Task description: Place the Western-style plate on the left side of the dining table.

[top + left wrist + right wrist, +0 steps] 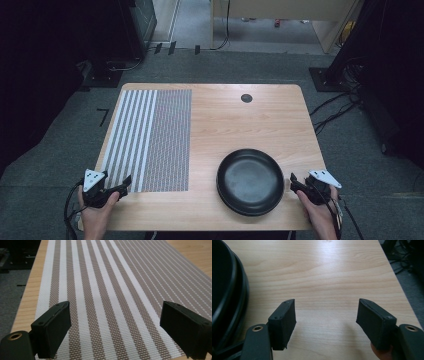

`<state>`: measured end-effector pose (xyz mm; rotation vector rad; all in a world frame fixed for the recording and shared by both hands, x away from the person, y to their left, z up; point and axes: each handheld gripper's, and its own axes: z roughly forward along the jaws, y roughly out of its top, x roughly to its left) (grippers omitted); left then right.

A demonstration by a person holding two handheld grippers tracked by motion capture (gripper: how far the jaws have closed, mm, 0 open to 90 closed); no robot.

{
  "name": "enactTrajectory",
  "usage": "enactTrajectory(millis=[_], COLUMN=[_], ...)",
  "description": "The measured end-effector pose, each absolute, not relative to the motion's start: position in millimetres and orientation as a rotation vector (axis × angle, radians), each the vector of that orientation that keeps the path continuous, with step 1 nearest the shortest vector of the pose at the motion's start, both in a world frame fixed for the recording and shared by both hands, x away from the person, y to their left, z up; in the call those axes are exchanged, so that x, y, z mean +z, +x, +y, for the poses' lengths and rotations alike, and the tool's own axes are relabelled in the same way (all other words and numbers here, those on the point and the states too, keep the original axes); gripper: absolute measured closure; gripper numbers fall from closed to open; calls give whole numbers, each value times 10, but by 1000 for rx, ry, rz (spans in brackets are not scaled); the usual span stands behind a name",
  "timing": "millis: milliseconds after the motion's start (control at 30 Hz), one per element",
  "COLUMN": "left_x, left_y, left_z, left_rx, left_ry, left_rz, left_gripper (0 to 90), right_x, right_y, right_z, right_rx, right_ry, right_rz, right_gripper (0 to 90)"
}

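Black plate [250, 181] and striped mat [150, 140] lie on a wooden table [240, 120]; each hand-held gripper gapes empty.

plate [227, 290] cropped left, forearms [95, 225] cut off

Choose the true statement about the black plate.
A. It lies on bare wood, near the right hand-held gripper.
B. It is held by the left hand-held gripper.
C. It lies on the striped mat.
A: the plate rests on the bare table, beside the right hand-held gripper, apart from the mat.
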<state>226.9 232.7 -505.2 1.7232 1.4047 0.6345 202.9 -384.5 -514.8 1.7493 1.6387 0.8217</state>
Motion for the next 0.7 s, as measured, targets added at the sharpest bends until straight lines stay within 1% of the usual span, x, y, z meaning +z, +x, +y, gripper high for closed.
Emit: enactTrajectory(millis=[33, 67, 100, 167, 267, 433, 467, 533, 600, 700], left_x=[-5052, -5047, -5037, -5002, -4897, -4797, -4764, -4743, -4728, -4716], left_y=[2269, 2270, 2272, 2276, 2277, 2280, 2270, 2275, 2294, 2310], left_z=[2327, 2311, 2294, 2246, 2096, 1916, 1825, 1744, 1662, 1579], left_rx=[634, 627, 622, 633, 637, 614, 625, 605, 589, 581], left_ry=[1723, 1719, 1714, 1717, 1716, 1710, 1693, 1682, 1699, 1710], left_rz=[1405, 1405, 1403, 1396, 1359, 1327, 1333, 1330, 1318, 1303], left_gripper=[97, 97, 97, 97, 97, 97, 98, 98, 99, 100], right_x=[-5148, -5119, -5094, -5065, -4949, -4835, -4781, -4738, -4696, -4666], right_y=[2029, 2030, 2030, 2023, 1981, 1952, 1946, 1944, 1949, 1955], right_z=[-3845, -3847, -3850, -3854, -3839, -3820, -3816, -3817, -3812, -3806], right_rx=[822, 841, 847, 868, 935, 987, 1007, 1036, 1057, 1074], right_ry=[1749, 1767, 1782, 1785, 1780, 1757, 1746, 1737, 1730, 1718], right_rz=[1639, 1644, 1649, 1651, 1631, 1595, 1567, 1543, 1538, 1552], right_gripper=[315, 364, 380, 378, 348, 349, 377, 428, 455, 467])
